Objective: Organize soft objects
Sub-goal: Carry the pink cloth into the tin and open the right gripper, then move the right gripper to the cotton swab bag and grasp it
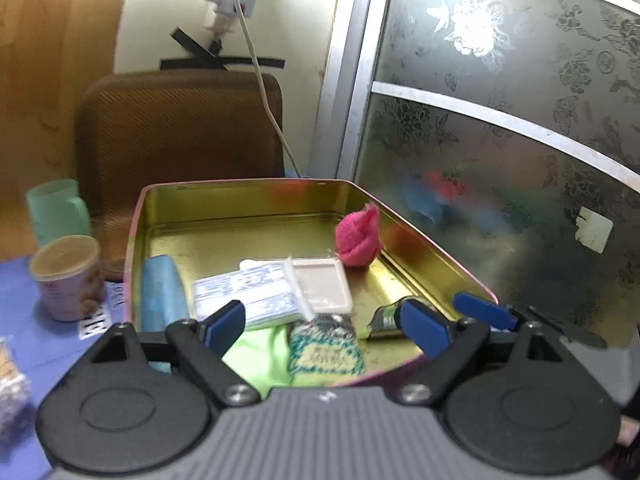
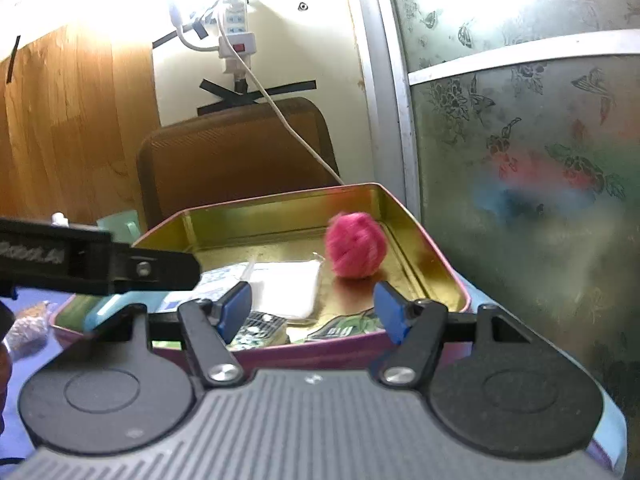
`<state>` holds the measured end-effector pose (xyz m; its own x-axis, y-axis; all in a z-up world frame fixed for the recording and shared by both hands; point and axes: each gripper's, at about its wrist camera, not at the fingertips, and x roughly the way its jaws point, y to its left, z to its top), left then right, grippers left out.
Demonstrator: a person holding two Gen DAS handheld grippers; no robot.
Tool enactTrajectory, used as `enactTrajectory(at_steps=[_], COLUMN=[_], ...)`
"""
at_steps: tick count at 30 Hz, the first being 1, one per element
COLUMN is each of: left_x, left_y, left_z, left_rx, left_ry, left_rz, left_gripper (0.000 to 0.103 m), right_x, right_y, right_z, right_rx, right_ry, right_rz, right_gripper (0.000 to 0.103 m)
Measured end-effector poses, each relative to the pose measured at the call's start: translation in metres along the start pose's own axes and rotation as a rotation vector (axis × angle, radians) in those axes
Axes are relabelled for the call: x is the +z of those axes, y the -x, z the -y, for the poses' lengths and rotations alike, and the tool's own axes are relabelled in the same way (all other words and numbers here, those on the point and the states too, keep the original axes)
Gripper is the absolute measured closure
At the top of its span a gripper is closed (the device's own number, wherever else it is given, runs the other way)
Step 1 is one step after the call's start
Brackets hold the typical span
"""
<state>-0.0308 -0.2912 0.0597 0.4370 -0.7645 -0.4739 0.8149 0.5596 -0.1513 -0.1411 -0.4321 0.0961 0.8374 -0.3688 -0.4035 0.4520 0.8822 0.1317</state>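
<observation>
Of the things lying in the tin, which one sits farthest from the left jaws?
The pink fuzzy ball, alone near the tin's far right wall; the blue sponge, white packets and sachets cluster at the near end.

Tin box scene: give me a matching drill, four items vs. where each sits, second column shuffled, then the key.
Items:
1. pink yarn ball
2. blue sponge
3. mint green cup
4. white plastic case

Places:
A. outside the tin box, to its left, in front of the brown cushion
B. inside the tin, far right, near the side wall
C. inside the tin, along the left wall
D. inside the tin, middle, lying on other flat packets

Pairs: 1-B, 2-C, 3-A, 4-D
</observation>
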Motion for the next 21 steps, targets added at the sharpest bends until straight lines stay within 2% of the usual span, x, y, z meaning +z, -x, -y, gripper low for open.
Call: enactTrajectory(at_steps=[6,9,15,19,21], left_x=[-0.027,-0.041,-0.071,-0.089,-0.097], left_y=[0.043,0.063,0.089,0.109,0.120], left_z=[-0.023,-0.044,-0.103,-0.152,-0.181], left_rx=[0.036,0.085,0.240,0.368,0.456], left_ry=[0.008,0.032,0.125,0.225,0.283], left_rz=[0.026,0.030,-0.010,-0.024,-0.031], left_gripper=[0.013,0.013,0.013,0.013,0.013], right_x=[0.000,0.000,-0.004,-0.010,-0.015], right_y=[0.009,0.017,0.027,0.026,0.025], right_z=[-0.023,-0.041,-0.086,-0.121,-0.143], right_rx=[0.038,0.079,0.190,0.307,0.374], right_ry=[0.012,0.034,0.135,0.198,0.252], right_rz=[0.014,0.036,0.049,0.004,-0.022], right_gripper=[0.033,0.033,0.034,0.034,0.034])
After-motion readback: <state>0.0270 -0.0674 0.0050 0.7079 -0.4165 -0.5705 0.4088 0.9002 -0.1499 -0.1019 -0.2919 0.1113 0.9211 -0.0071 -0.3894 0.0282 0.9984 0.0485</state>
